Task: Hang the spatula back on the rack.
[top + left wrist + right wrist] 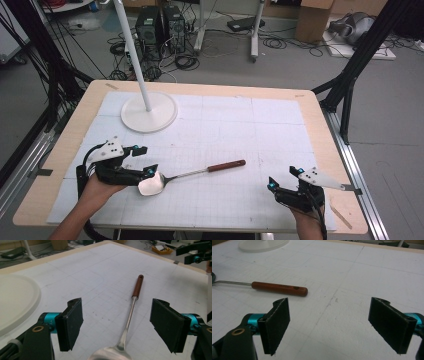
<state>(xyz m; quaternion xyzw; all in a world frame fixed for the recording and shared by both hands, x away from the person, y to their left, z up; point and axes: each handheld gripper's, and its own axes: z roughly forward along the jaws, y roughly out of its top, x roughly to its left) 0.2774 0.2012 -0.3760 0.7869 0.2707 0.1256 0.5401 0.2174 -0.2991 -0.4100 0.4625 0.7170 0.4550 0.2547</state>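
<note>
High view: spoon flat on mat, bowl beside left gripper, handle pointing right; right gripper well apart; lamp base behind. Left gripper view: jaws wide open, empty, straddling spoon stem. Right gripper view: jaws wide, empty, handle beyond.

The left gripper sits low in the person's left hand, jaws spread wide and pointing right. The right gripper is held low in the right hand, jaws likewise wide apart and empty, aimed leftward toward the other gripper.
</note>
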